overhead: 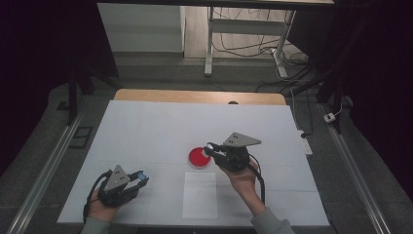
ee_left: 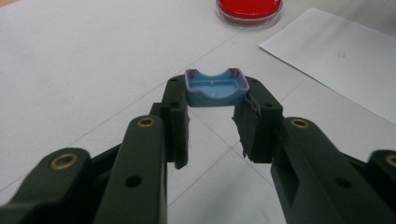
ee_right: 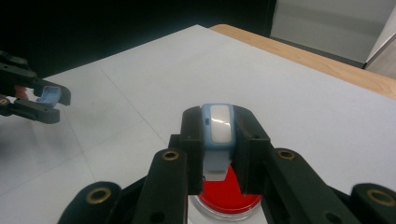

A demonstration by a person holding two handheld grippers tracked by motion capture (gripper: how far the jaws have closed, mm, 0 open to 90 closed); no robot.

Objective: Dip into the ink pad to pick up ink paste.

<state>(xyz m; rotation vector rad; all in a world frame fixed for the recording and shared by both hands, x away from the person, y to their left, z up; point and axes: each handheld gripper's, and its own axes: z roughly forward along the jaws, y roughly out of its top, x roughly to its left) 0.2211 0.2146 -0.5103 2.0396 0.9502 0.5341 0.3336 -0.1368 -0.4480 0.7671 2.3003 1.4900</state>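
Note:
My left gripper point(overhead: 141, 179) sits near the table's front left corner, shut on a small blue plastic cap point(ee_left: 215, 87) held between its fingertips; the cap is hollow with a notched rim. My right gripper point(overhead: 210, 148) hovers mid-table, shut on a light blue device with a white face point(ee_right: 218, 126), held upright between the jaws. Right under it lies a round red dish point(overhead: 198, 158) with a clear rim, also seen as the red dish point(ee_right: 229, 193) below the jaws and the red dish point(ee_left: 249, 9) far off. The left gripper point(ee_right: 46, 100) with the blue cap appears at the left of the right gripper view.
A white sheet of paper point(overhead: 200, 194) lies on the white table point(overhead: 146, 126) just in front of the dish. The wooden table edge point(overhead: 199, 95) runs along the back. Desk legs and cables point(overhead: 272, 48) stand on the floor beyond.

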